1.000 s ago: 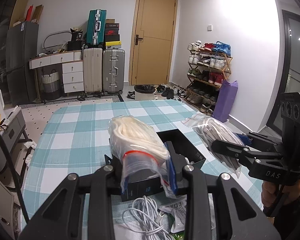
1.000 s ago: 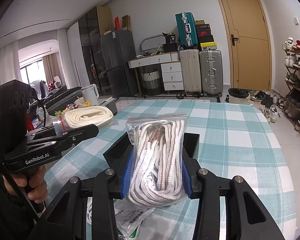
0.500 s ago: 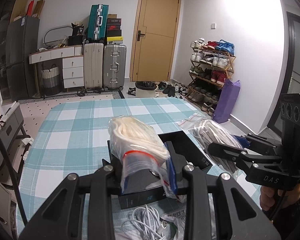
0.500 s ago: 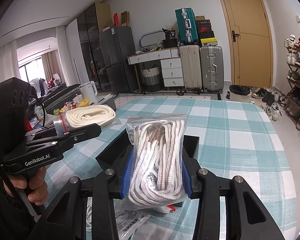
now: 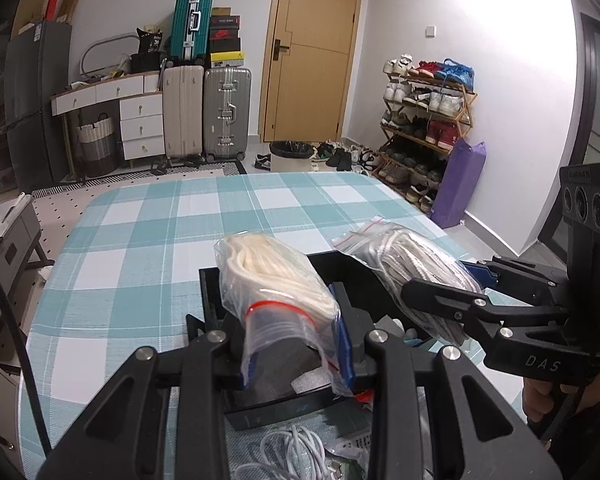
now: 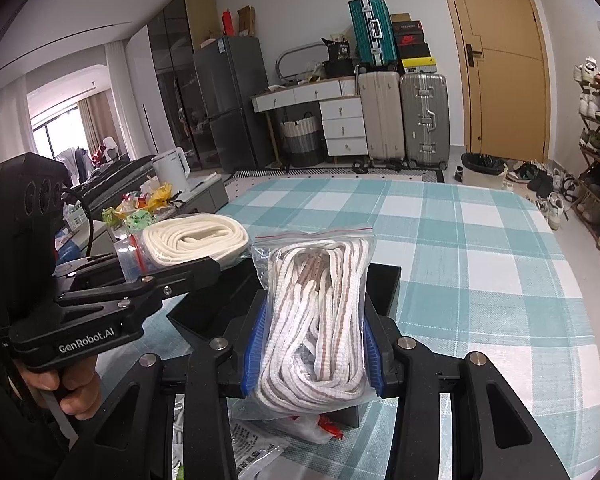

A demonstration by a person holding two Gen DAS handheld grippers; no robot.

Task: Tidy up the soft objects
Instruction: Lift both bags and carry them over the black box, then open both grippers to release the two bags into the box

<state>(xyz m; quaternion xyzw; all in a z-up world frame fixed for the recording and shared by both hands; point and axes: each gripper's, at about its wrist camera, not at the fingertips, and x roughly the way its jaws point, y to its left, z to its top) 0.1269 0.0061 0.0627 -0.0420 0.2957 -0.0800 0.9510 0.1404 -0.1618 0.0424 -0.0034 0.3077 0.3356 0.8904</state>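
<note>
While over the black box (image 5: 260, 412) | left gripper (image 5: 296, 344) pinches cream-cord zip bag (image 5: 276, 280); "DAS" on right gripper to its right | right gripper (image 6: 312, 348) clamps white-brown lace bag (image 6: 320, 312) above box; "GenRobot.AI" on left gripper beside it.

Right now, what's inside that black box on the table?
Little shows: the black box looks dark inside, with something pale at one corner. Two bagged rope bundles held above it cover most of its interior.

Teal-and-white checked tablecloth (image 5: 148, 240); cream cord bag (image 5: 272, 280); white-and-brown striped lace bag (image 6: 316, 320); black box (image 6: 384, 288).
</note>
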